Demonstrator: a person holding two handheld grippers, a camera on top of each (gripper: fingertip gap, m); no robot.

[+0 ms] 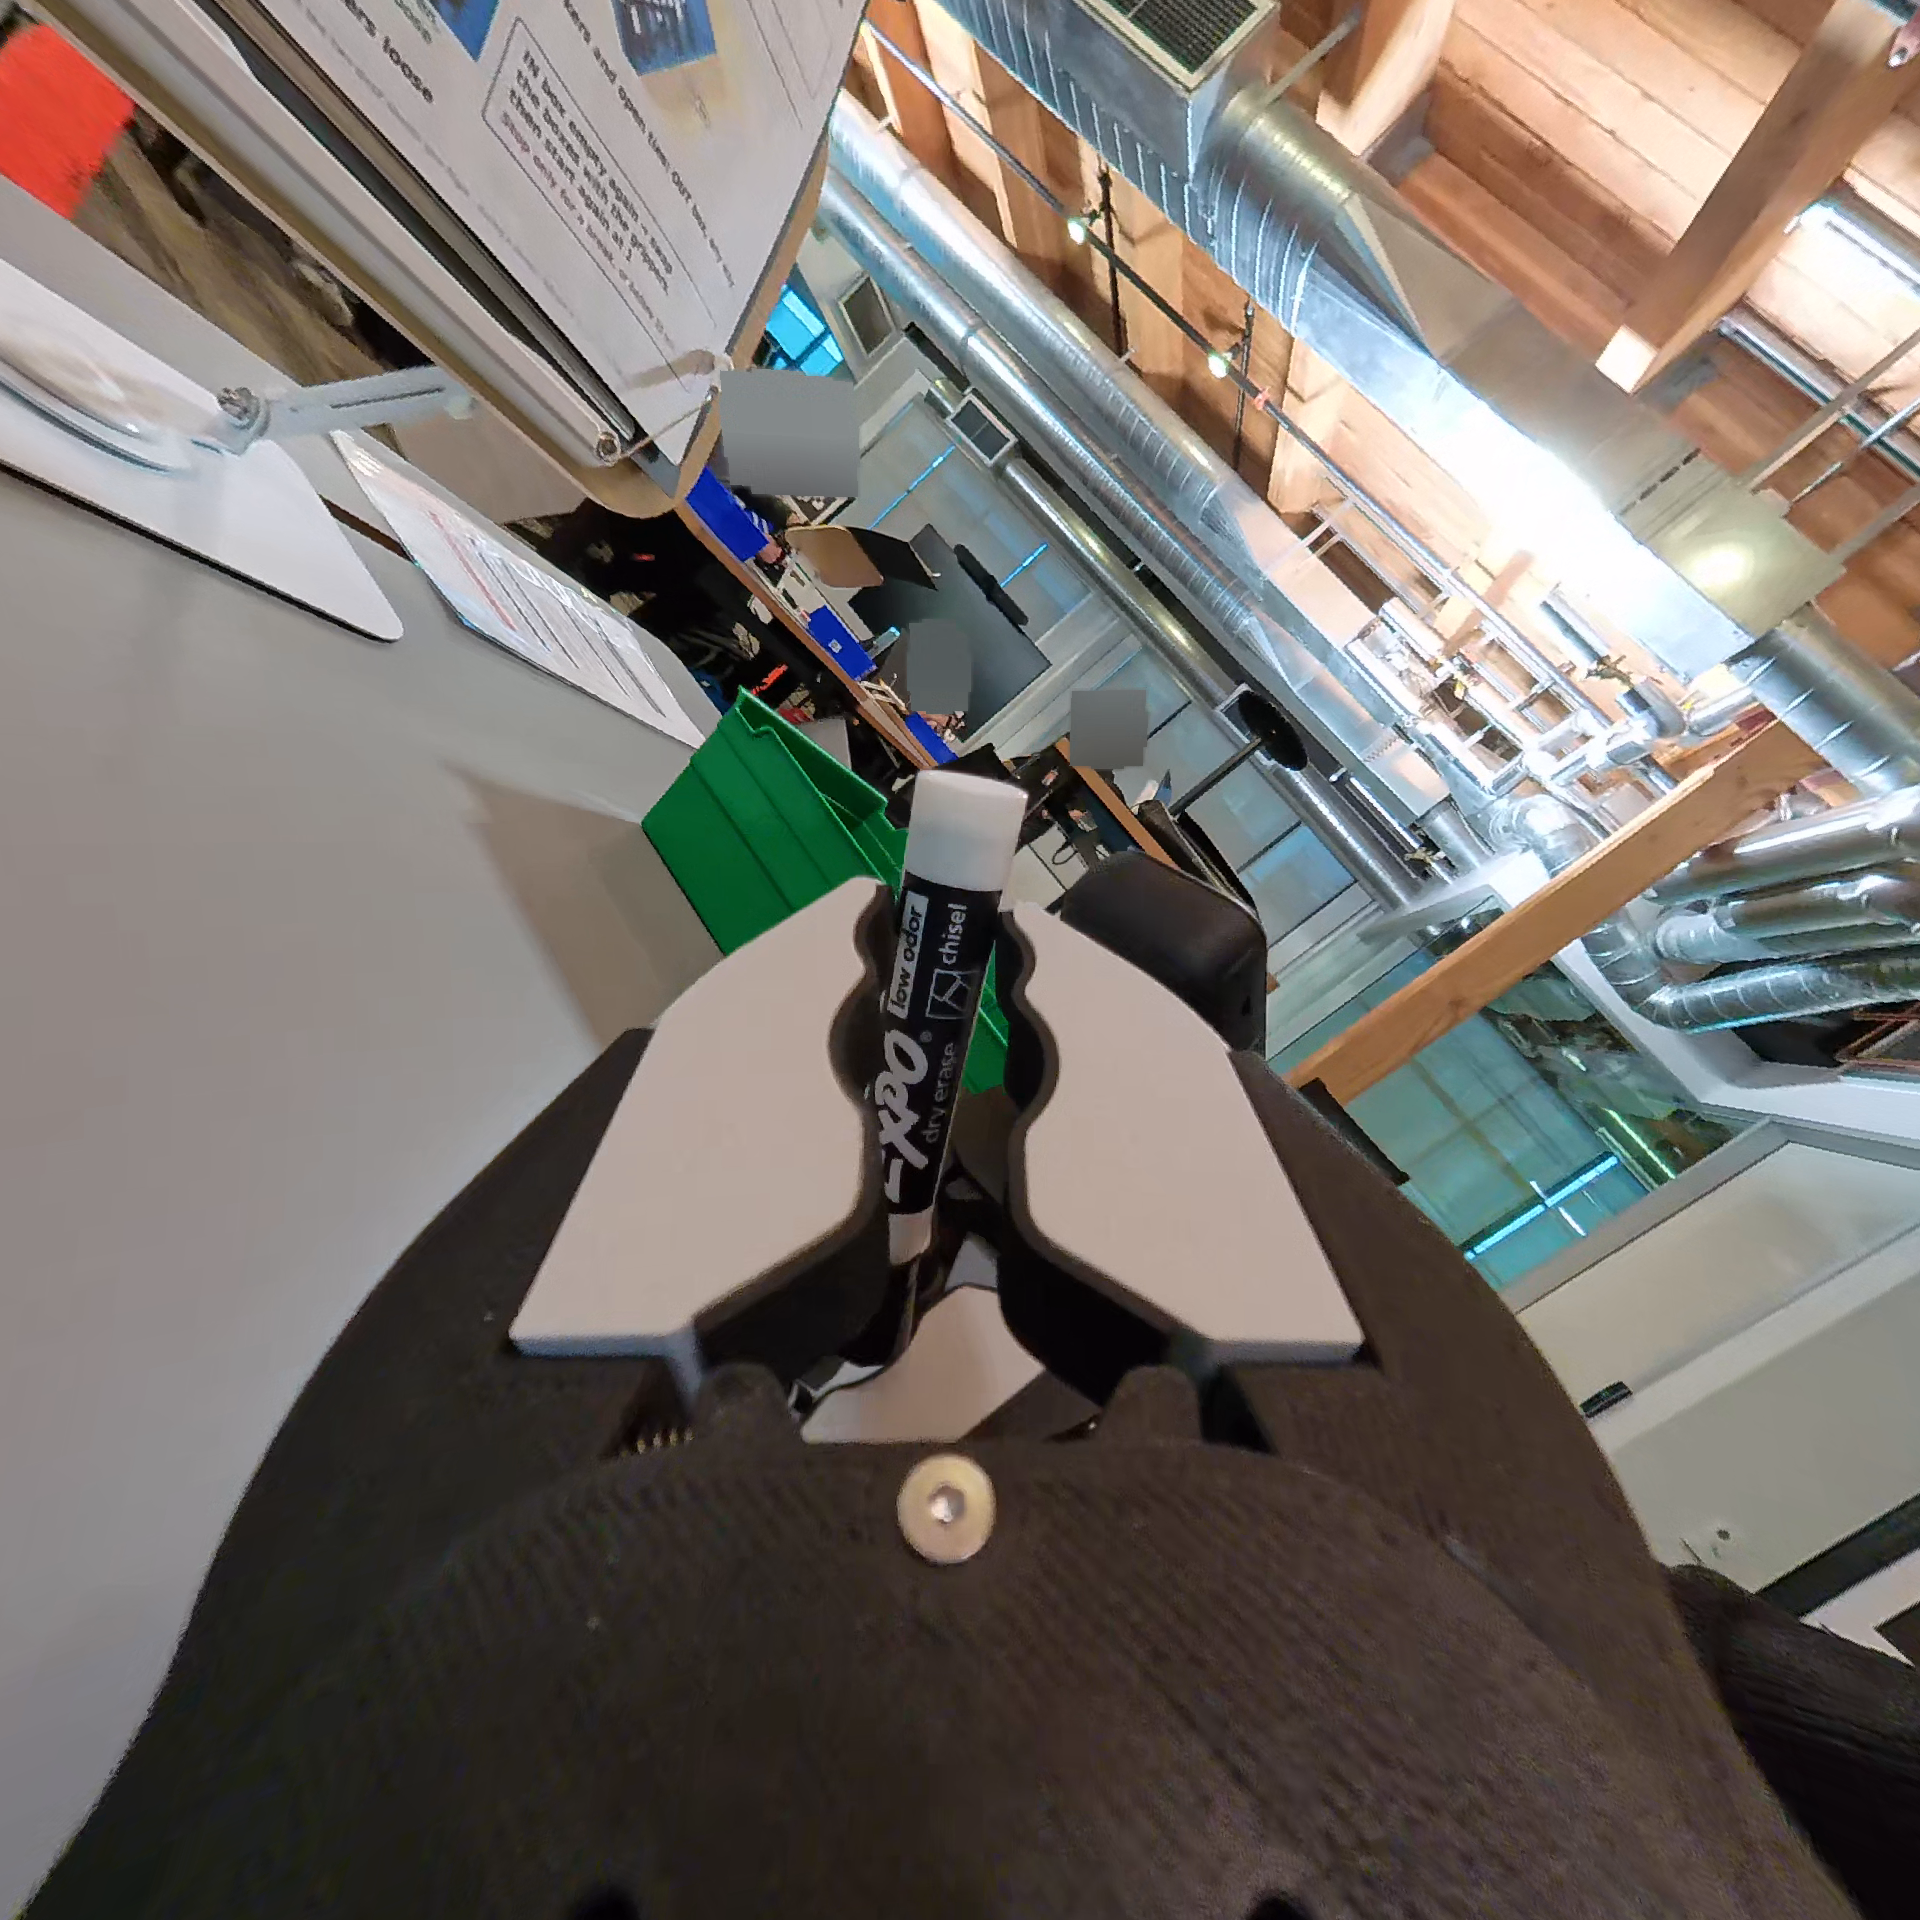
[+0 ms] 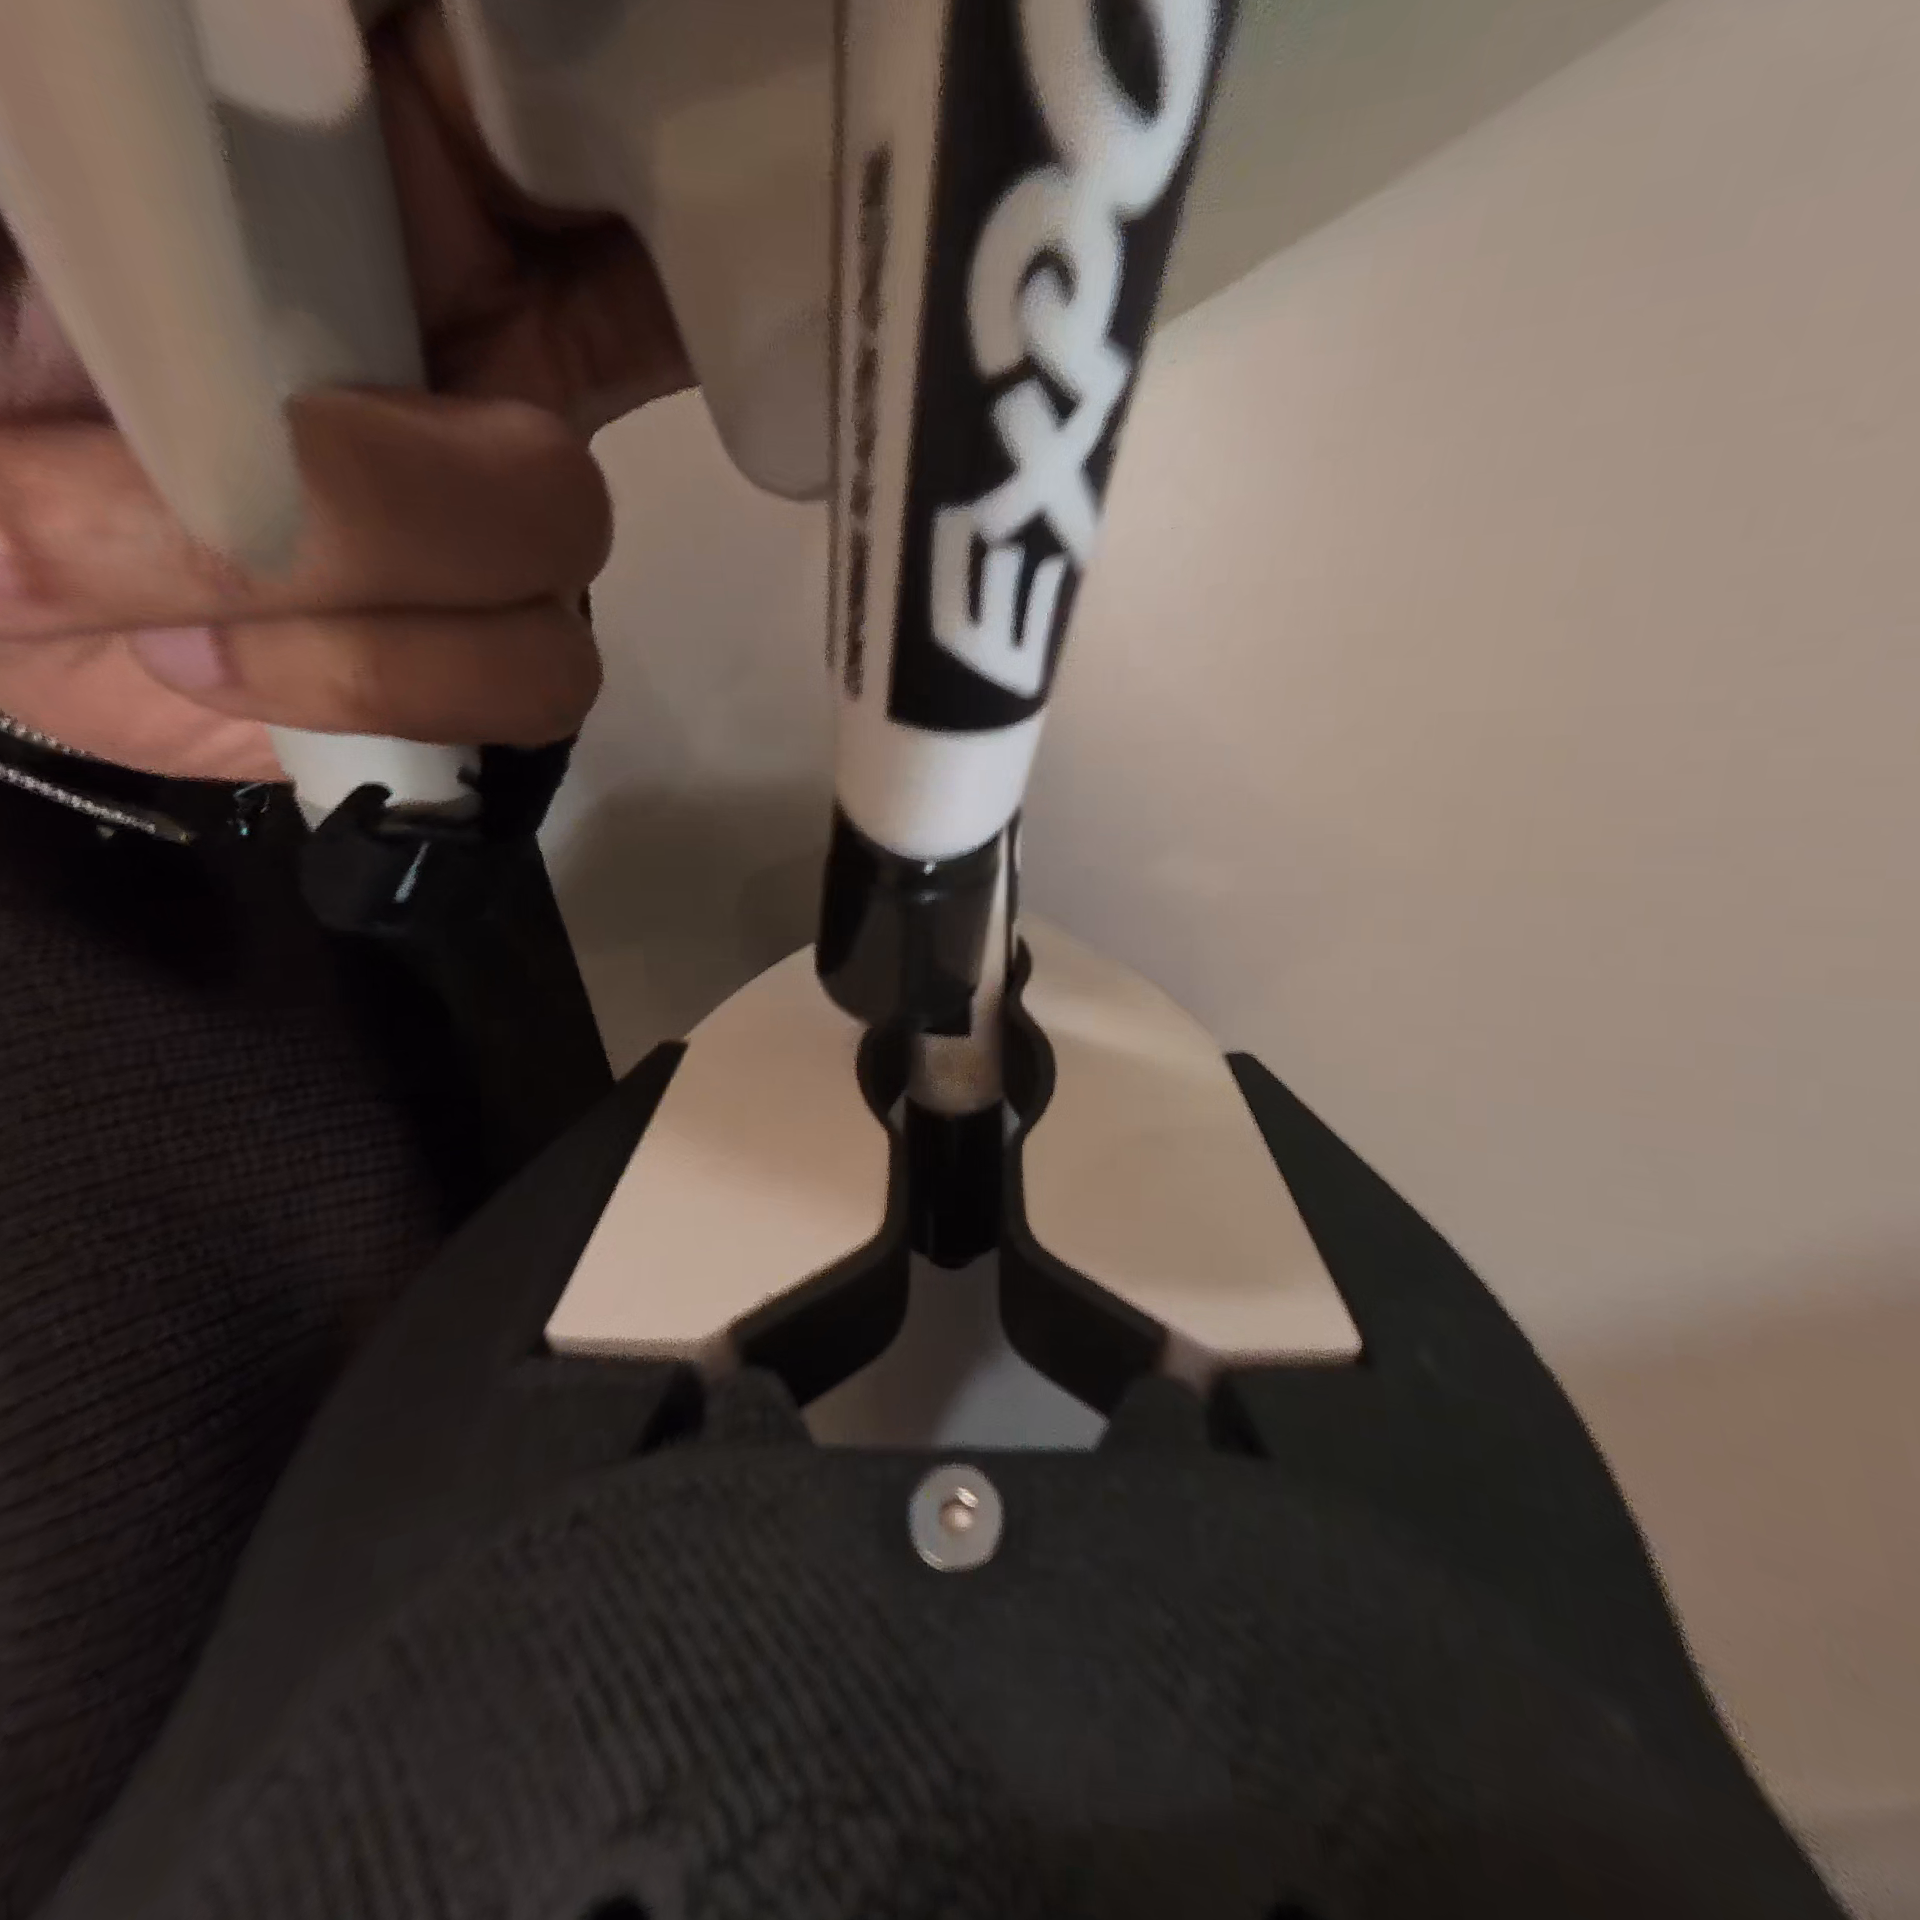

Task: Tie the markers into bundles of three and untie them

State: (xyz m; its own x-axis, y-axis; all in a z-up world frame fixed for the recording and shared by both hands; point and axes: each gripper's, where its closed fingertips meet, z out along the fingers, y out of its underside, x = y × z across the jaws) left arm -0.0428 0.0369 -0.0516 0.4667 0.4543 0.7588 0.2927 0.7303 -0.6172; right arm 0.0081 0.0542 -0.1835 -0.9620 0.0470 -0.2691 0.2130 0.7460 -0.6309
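My left gripper (image 1: 940, 914) is shut on a black-and-white dry-erase marker (image 1: 935, 1039). The marker's white butt end (image 1: 966, 831) sticks out past the fingertips. In the right wrist view the same marker (image 2: 997, 416) runs down from the left gripper's white fingers (image 2: 727, 312) into my right gripper (image 2: 951, 997). The right gripper is shut on the marker's black cap end (image 2: 951, 1184). A glossy black collar (image 2: 904, 935) and a small grey bit show just above it; blur hides whether the cap is seated. A hand (image 2: 364, 571) grips the left gripper's handle.
A white table (image 1: 260, 935) lies to the left, with a green bin (image 1: 769, 831) at its far edge. A white stand base (image 1: 208, 499) and a laminated sheet (image 1: 540, 603) rest on it. A board with printed sheets (image 1: 582, 156) hangs above. A black chair back (image 1: 1164, 935) is beyond. One gripper's finger ends stand about 15 cm off the other's.
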